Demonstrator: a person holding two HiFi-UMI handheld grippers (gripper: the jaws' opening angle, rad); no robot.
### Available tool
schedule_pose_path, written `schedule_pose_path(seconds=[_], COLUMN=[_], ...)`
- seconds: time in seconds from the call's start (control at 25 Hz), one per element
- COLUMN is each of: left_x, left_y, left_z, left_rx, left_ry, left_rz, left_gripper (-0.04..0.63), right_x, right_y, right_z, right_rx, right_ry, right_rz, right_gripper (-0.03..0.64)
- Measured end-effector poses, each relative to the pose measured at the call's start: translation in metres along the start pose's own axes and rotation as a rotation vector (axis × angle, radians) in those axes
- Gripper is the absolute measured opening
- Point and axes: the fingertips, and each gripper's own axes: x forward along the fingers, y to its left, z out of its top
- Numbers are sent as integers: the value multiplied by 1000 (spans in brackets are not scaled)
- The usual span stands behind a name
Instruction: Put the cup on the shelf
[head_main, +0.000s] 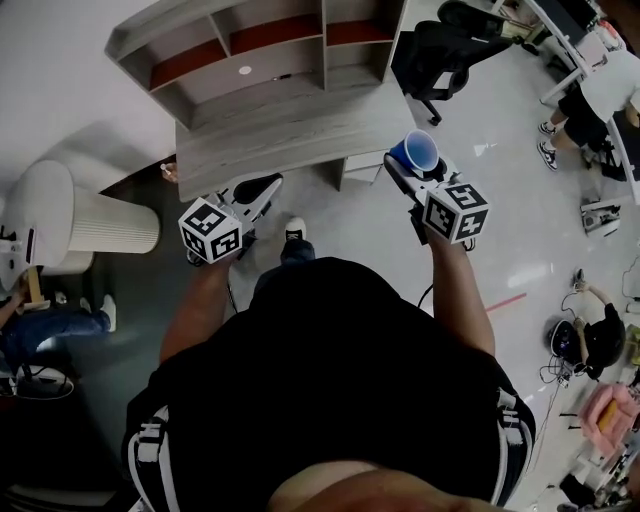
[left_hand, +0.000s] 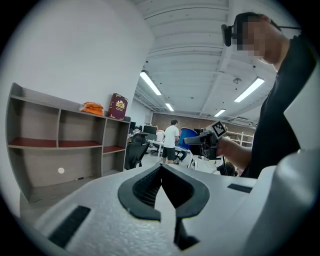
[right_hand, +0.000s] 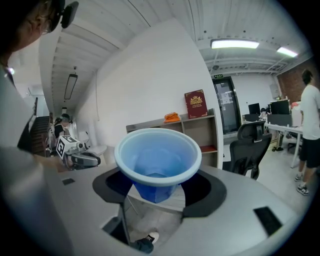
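Back of worktop (head_main: 290, 130) carries shelf (head_main: 250, 50), bays mostly bare; black chair (head_main: 440, 50) just beside worktop's right end. Step, I'd say: carry, nothing placed yet. The right tool (head_main: 412, 172) is clamped on blue cup (head_main: 416, 152), upright, in the air short of worktop edge, well apart from shelf. The left tool (head_main: 265, 190) has jaws together, empty. Next: bring cup fwd & left to a bay, keep level, set down, let go. In the way: book (right_hand: 195, 105) & orange bundle (right_hand: 172, 117) on top board; white disc (head_main: 245, 70) in lower mid bay.
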Motion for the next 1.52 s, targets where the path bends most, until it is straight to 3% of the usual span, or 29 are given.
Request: schedule_pose_path(seconds=[0.48,0.92,1.52], left_x=[36,52,94], left_y=[30,59,140], left_z=[14,11,20], left_rx=[12,66,41], left_ry=[-10,54,78], left_rz=[-72,-99,-138], left_gripper=[17,17,17], right_x=[10,40,116], right_y=[-31,-46,-87], right_z=[16,27,38], right_rx=[-5,19,71], right_ry=[0,4,32], right_rz=[-91,-118,-155], right_gripper=[285,285,285])
